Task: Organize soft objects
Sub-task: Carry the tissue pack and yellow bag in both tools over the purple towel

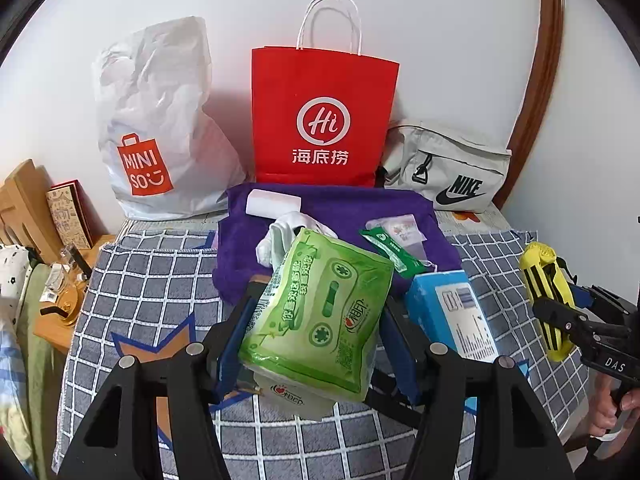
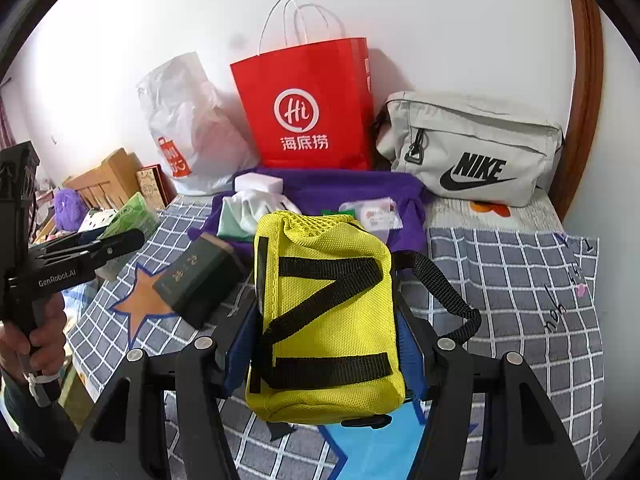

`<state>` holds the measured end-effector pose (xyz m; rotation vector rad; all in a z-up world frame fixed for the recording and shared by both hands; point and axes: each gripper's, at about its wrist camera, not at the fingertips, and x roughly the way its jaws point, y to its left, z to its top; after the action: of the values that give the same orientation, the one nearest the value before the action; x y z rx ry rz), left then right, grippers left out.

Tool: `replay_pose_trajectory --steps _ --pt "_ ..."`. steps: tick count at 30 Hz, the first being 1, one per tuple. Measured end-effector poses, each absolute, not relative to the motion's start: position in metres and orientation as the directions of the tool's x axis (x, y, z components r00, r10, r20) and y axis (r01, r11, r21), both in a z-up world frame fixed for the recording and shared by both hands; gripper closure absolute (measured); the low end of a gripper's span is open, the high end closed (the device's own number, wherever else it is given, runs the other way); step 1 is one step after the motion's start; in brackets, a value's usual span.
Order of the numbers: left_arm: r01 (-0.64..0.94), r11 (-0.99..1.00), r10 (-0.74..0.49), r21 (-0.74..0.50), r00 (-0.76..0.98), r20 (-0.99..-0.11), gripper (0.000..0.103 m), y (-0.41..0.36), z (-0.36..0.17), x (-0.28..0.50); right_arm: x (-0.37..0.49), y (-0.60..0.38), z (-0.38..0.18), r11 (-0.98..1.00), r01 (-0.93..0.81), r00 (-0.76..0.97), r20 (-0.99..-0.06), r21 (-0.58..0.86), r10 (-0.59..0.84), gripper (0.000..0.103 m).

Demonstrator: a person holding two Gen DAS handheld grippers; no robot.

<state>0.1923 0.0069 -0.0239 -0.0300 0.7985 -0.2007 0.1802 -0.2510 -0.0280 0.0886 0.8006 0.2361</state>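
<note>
With my left gripper (image 1: 316, 344) clamped on the green tissue pack (image 1: 320, 320) and my right gripper (image 2: 324, 344) on the yellow pouch (image 2: 326, 320), I should lift both clear before heading bagward.

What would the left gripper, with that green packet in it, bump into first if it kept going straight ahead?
Probably the purple cloth and the white sock lying on it, just beyond the green tissue pack that the left gripper holds. Depth is unclear; the red paper bag stands further back.
</note>
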Motion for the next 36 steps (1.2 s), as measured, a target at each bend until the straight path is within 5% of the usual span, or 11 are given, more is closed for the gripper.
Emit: replay_pose_trajectory --steps 26,36 --pt "0.097 0.987 -0.16 -0.128 0.657 -0.737 0.043 0.019 -0.037 0.272 0.306 -0.249 -0.019 0.973 -0.172 0.7 -0.676 0.152 0.229 0.042" --pt "0.087 0.989 -0.146 -0.118 0.631 -0.762 0.043 0.014 -0.055 0.307 0.369 -0.24 -0.066 0.976 -0.184 0.637 -0.743 0.115 0.207 0.042"
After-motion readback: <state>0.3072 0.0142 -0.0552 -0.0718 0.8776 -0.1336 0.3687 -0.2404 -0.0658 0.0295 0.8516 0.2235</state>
